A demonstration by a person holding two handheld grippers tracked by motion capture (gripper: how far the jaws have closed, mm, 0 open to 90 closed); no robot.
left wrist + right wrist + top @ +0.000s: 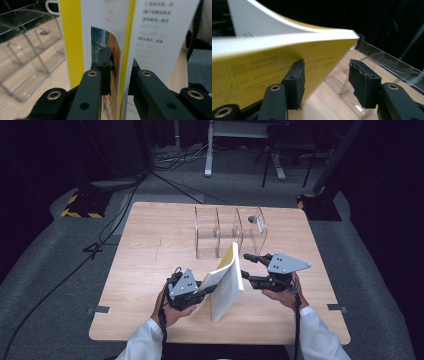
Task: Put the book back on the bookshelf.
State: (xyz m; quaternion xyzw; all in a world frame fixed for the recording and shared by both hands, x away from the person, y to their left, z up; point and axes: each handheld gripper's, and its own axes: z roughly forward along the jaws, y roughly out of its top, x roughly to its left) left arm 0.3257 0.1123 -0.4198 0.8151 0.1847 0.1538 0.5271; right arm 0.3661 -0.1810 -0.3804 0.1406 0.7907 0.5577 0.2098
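From the high view, a thin yellow-and-white booklet (226, 282) stands tilted above the pale wooden counter (150, 250), just in front of a clear plastic divider rack (230, 237). In the left gripper view, the left gripper (117, 72) has its black jaws clamped on the booklet's glossy, half-opened cover. In the right gripper view, the right gripper (325, 80) has its rough-padded jaws apart, one pad against the yellow back cover.

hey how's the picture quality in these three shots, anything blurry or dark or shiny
High view: table evenly lit, surroundings dark, clear acrylic organizer faintly glinting. Left gripper view: the book sits so close its print is soft, though the left gripper jaws look sharp. Right gripper view: the book's yellow cover is blurred, the background black, glare streaks the organizer.
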